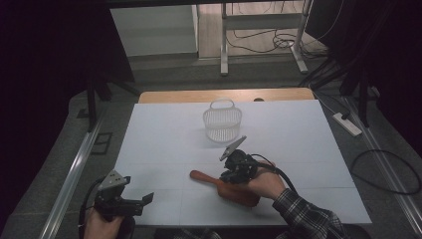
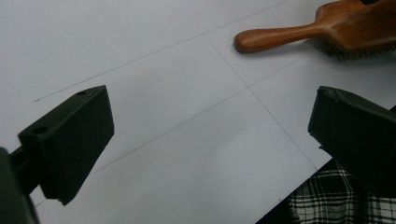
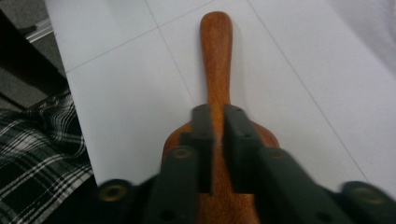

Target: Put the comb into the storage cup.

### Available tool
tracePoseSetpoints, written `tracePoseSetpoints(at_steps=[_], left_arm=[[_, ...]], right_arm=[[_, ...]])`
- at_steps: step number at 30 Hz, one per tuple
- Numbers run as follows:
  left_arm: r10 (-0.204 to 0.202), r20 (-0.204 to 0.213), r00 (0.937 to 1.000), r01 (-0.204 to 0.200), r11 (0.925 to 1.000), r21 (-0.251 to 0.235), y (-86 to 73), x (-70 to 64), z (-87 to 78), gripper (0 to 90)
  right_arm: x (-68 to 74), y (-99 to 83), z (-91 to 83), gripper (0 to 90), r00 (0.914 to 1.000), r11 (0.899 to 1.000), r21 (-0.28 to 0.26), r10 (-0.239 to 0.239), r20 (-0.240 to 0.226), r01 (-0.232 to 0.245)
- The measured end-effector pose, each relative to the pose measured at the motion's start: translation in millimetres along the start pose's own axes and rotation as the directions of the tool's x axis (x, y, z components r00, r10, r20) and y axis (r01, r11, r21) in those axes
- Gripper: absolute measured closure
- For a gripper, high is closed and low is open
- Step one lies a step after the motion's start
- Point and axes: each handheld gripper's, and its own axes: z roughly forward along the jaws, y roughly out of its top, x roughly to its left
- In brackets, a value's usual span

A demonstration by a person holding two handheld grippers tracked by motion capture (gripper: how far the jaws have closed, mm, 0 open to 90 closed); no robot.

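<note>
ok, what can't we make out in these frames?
- Wooden hairbrush head: in the high view the right tool and hand cover it; the frame edge cuts it in the left gripper view.
- Right tool grip: its own view is too blurred to tell whether the jaws touch the wood.
- White basket contents: too small and dim in the high view.

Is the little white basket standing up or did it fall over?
Standing up. In the high view the white basket sits on its base on the table, its open top and handle facing upward.
</note>
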Motion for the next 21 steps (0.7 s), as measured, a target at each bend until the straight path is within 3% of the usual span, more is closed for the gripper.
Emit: tracePoseSetpoints(at_steps=[9,21], left_arm=[[0.001,-0.001,1.0,-0.001,1.0,0.002,0.1,-0.1,0.1,1.3],[0.002,-0.003,1.0,-0.002,1.0,0.005,0.2,-0.5,0.4,1.5]], right_arm=[[8.0,0.6,7.3,89.3,0.9984,0.998,0.012,-0.055,-0.013,0.055],[22.3,-6.2,31.2,89.4,0.9915,0.993,0.068,-0.092,-0.093,0.098]])
